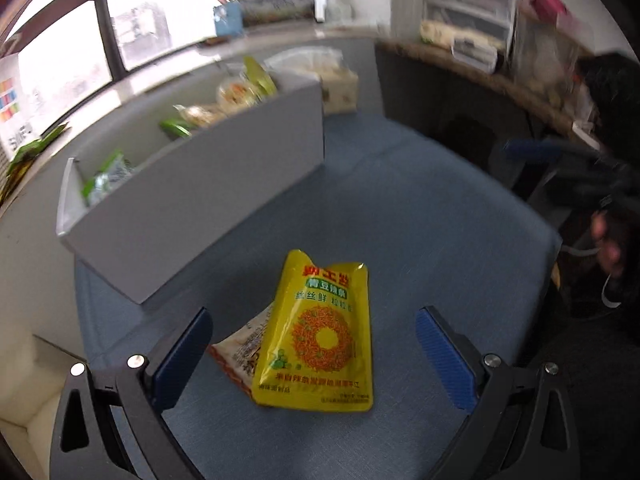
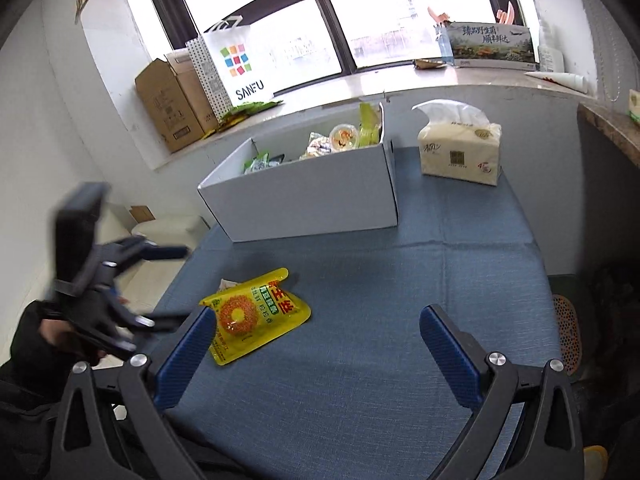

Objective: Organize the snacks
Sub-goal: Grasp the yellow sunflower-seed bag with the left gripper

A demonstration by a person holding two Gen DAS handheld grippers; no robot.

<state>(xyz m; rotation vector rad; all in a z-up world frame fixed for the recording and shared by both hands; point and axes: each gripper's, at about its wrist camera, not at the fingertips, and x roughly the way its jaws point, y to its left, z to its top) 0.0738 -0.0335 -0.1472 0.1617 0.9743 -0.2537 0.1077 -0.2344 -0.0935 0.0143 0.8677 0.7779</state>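
Observation:
A yellow snack pouch lies flat on the blue table, on top of a second, paler packet. My left gripper is open, its blue pads on either side of the pouch, just above it. In the right wrist view the pouch lies at the left. My right gripper is open and empty over bare cloth to its right. A white box holding several snacks stands behind; it also shows in the left wrist view. The left gripper's body shows blurred at the left.
A tissue pack stands right of the box. The windowsill behind carries cardboard boxes, a white shopping bag and a long printed box. A wooden counter edge is at the right. The table's left edge drops off beside the pouch.

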